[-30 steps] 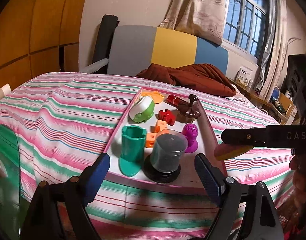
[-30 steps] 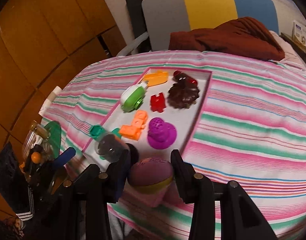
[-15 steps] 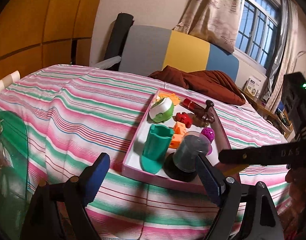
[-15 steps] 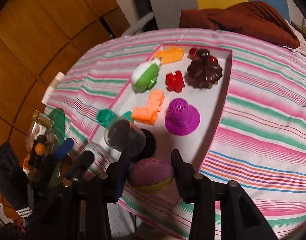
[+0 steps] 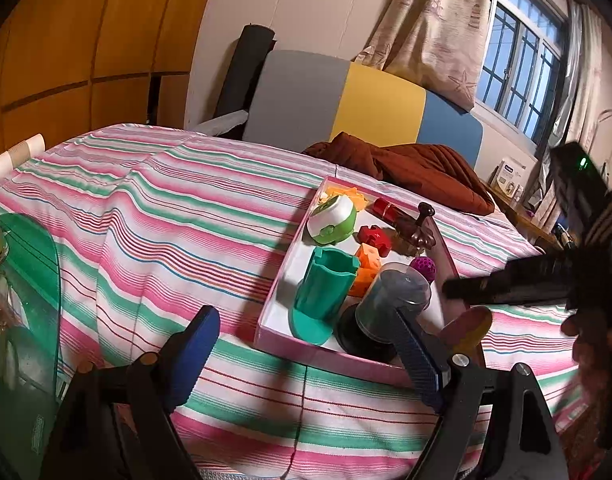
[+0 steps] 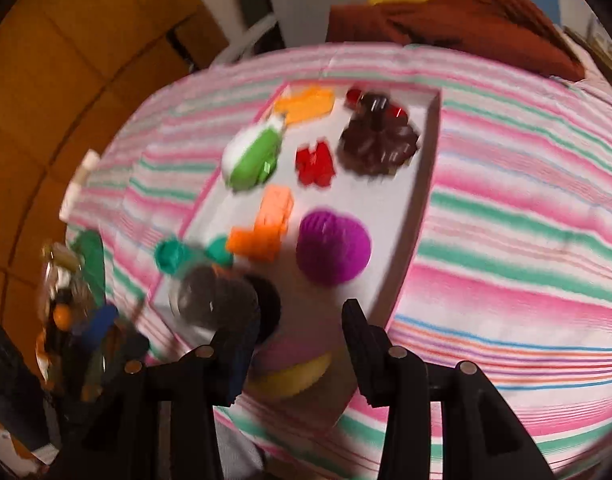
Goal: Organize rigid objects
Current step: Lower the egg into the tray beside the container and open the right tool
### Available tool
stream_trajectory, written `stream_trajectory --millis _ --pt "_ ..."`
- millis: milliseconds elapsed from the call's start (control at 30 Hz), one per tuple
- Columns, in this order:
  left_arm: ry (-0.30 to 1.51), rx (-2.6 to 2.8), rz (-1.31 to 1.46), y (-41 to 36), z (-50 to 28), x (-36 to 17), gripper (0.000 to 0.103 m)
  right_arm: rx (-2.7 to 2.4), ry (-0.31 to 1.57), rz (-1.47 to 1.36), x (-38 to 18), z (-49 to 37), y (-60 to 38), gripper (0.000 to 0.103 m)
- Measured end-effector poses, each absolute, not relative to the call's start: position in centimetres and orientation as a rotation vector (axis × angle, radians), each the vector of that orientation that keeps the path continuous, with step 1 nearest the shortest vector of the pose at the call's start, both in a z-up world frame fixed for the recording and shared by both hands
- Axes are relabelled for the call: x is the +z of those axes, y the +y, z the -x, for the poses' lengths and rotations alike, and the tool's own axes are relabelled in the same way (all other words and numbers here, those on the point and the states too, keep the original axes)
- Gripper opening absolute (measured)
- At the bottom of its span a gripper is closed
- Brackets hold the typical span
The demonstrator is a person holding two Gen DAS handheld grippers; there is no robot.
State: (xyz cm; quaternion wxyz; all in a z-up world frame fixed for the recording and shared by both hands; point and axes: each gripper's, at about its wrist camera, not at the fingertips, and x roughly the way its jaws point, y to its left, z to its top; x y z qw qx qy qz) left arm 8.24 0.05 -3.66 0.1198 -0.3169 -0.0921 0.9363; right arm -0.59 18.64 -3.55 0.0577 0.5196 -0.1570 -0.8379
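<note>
A: In the left wrist view, what stands out?

B: The left gripper (image 5: 306, 344) has its fingers wide apart with nothing between them, hanging over the striped bed cover (image 5: 153, 216) just short of the pink tray (image 5: 289, 344). At the tray's near edge stand a teal cup (image 5: 326, 292) and a clear dome (image 5: 390, 296) on a black base. The right gripper (image 5: 466, 330) comes in beside the dome, carrying a pink-and-yellow egg-shaped toy (image 5: 468, 326).

A: The risk there?

B: I'd judge the dome is the likeliest casualty; it stands tall, right beside the incoming toy, and a nudge could tip it into the cup.

A: And the right wrist view?

B: It is blurred. The right gripper (image 6: 295, 354) has its fingers clamped on the toy (image 6: 293, 364), over the tray's near corner (image 6: 410, 240). The free white floor lies between the dome (image 6: 209, 300) and the purple piece (image 6: 332, 246).

A: So?

B: Released too near the rim, the rounded toy could roll off onto the bed. The free patch is narrow, so the fingers opening could knock the dome.
</note>
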Motion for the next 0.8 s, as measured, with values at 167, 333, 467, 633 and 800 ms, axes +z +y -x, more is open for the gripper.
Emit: stream_trajectory --millis 167,333,467,633,800 --pt "-0.268 2.73 0.935 0.3 -8.2 -3.8 0.087 -2.652 -0.356 -1.517 -1.9 0.2 18.9 0.043" --pt "-0.26 2.728 0.935 0.3 -8.2 -3.8 0.087 -2.644 -0.279 -1.533 -1.9 -0.8 18.2 0.043" --pt "-0.264 2.729 0.935 0.2 -8.3 -3.9 0.087 -2.636 -0.217 -1.537 -1.7 -2.5 18.2 0.043" --pt "-0.263 2.723 0.939 0.3 -8.2 -4.1 0.087 -2.63 -0.109 -1.603 -1.6 -4.5 19.1 0.043" --pt "-0.266 2.718 0.934 0.5 -8.2 -4.0 0.087 -2.596 -0.037 -1.653 -1.9 -5.5 18.9 0.043"
